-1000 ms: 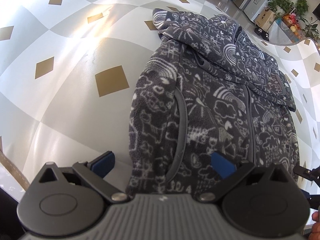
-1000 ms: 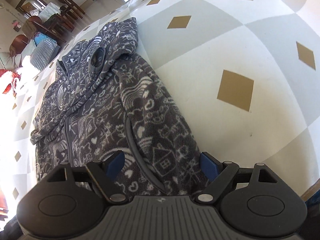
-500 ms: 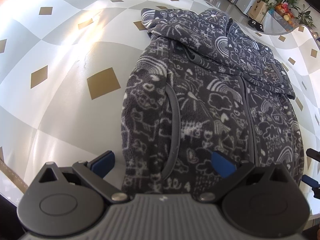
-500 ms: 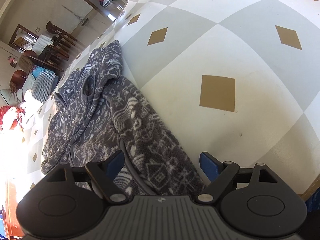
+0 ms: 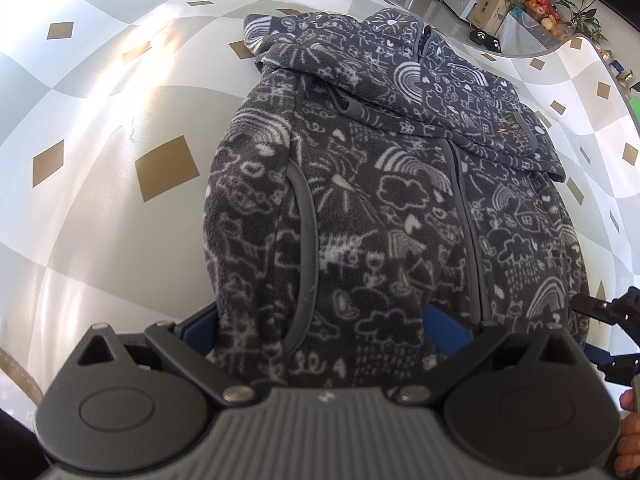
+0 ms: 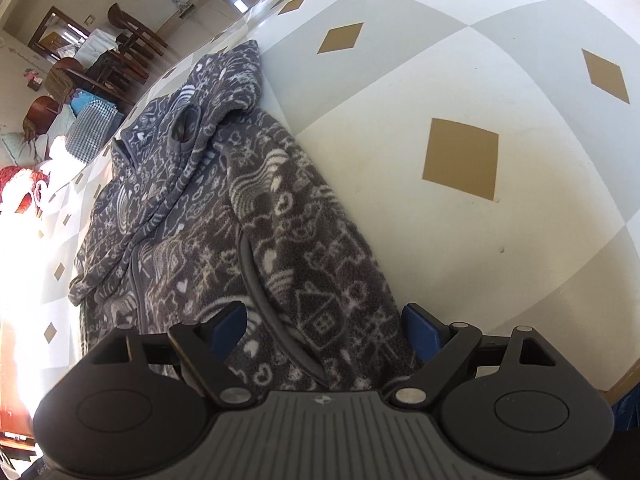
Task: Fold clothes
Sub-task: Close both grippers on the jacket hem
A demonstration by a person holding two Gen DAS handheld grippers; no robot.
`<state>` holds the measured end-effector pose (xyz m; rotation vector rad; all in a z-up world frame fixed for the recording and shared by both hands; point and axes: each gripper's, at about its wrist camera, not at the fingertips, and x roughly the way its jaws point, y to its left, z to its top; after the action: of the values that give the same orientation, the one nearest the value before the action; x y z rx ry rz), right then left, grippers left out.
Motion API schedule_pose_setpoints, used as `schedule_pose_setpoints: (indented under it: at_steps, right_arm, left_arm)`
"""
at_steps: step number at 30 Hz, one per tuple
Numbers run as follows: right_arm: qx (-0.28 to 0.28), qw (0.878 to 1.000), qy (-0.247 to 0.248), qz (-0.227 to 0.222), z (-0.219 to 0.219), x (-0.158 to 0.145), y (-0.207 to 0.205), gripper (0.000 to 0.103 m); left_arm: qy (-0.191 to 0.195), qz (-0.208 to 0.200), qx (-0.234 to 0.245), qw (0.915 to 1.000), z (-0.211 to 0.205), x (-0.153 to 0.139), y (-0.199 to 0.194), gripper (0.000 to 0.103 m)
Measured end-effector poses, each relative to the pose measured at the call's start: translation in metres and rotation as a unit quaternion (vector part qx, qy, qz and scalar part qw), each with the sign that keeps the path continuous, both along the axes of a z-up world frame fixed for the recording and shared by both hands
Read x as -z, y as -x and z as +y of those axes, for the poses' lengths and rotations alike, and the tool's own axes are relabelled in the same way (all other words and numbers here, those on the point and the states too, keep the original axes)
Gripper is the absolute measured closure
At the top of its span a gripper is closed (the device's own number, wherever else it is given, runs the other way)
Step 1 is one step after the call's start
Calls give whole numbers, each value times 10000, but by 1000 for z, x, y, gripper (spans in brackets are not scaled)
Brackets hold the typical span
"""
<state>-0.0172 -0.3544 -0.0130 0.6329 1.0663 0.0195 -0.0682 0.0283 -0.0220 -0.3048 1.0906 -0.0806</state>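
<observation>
Left wrist view: the fleece [image 5: 384, 208] lies flat on the checked tablecloth [image 5: 100, 208], hood far. The left gripper [image 5: 320, 326] stands wide open astride the near hem, gripping nothing; fabric hides its left pad. At the right edge the right gripper [image 5: 608, 320] is cut off.

Right wrist view: its jaws gape over the hem's right corner, and have just been opening further, holding nothing; the hem itself is hidden behind the body

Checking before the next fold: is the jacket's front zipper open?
No, the gray zipper runs closed down the front of the jacket.
</observation>
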Motion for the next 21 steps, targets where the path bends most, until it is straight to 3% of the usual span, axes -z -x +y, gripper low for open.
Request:
schedule_pose_setpoints:
  at_steps: [8, 11, 13, 21]
  right_arm:
    - [-694, 9966, -420, -154, 30, 0, 2, 16]
    - [-880, 9939, -641, -200, 36, 1, 2, 16]
    - [-979, 9913, -848, -214, 40, 2, 3, 16]
    - [-984, 9919, -772, -230, 45, 2, 4, 16]
  left_arm:
    - [431, 91, 594, 9973, -21, 7, 0, 0]
    - [313, 71, 711, 9970, -30, 8, 1, 0]
    - [266, 57, 748, 9968, -33, 8, 2, 0]
    - [547, 49, 550, 9970, -24, 8, 1, 0]
